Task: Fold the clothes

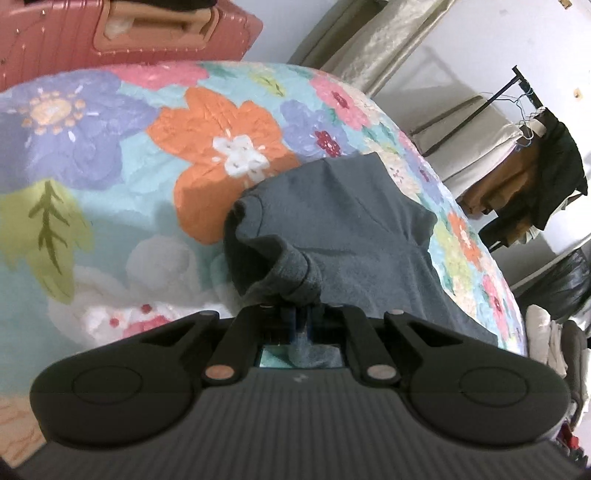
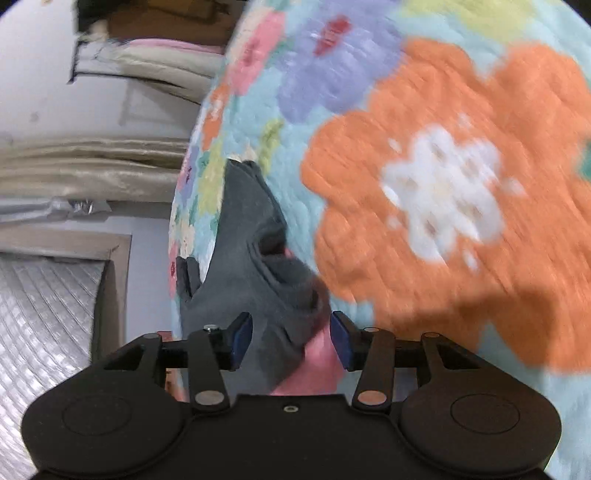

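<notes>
A dark grey garment [image 1: 351, 221] lies on a floral quilt [image 1: 110, 166] near the bed's right edge. My left gripper [image 1: 299, 314] is shut on a bunched fold of the grey garment and holds it just above the quilt. In the right wrist view the same garment [image 2: 251, 229] lies along the quilt's [image 2: 443, 147] left edge. My right gripper [image 2: 291, 339] is open, its blue pads [image 2: 240, 338] on either side of a bunched end of the garment. This view is blurred.
A pink suitcase [image 1: 110, 33] stands beyond the bed. A clothes rack with dark hanging clothes [image 1: 546, 177] is at the right. Beige bedding or curtains [image 2: 92, 166] and a tiled floor [image 2: 44, 314] lie off the bed's edge.
</notes>
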